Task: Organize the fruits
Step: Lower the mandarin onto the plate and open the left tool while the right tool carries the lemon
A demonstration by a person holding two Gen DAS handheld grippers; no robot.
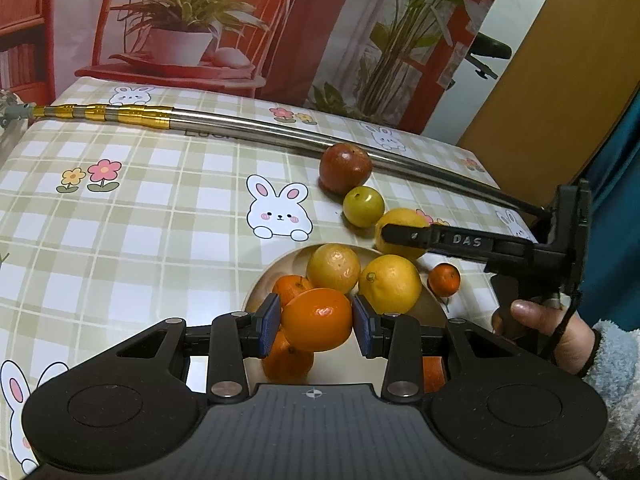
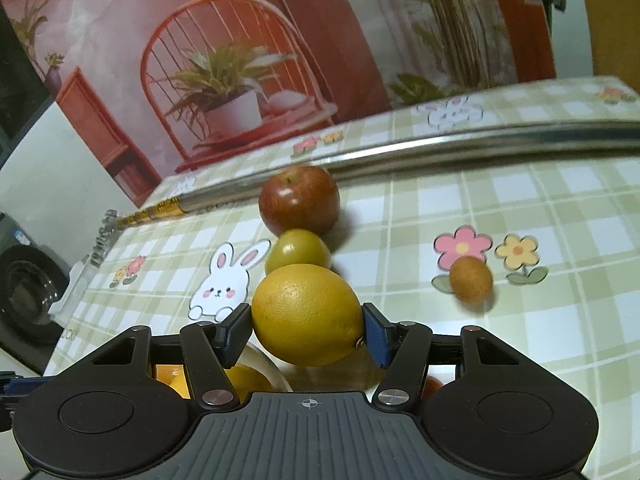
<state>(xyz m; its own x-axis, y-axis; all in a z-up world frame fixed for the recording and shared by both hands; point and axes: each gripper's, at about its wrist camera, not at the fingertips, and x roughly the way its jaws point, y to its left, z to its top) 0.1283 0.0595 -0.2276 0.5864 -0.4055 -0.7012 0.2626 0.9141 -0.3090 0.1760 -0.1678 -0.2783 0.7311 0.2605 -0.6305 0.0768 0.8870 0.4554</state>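
The left gripper [image 1: 316,322] has its blue pads pressed against both sides of an orange [image 1: 317,319], holding it above the pale bowl [image 1: 256,292], which already carries two yellow citrus fruits [image 1: 334,267] and more oranges. From the bowl, at about one o'clock, a yellow lemon [image 2: 307,314] sits between the fingers of the right gripper [image 2: 306,334], both pads touching its skin (the grip looks closed on it, low over the checked tablecloth [image 1: 140,216]). Beyond the lemon, toward twelve o'clock, lie a small green fruit [image 2: 298,250] and then a red apple [image 2: 299,202], nearly in a row. A small brownish fruit [image 2: 471,280] rests at two o'clock beside the printed flowers. A metal pole [image 1: 280,136] crosses the far table.
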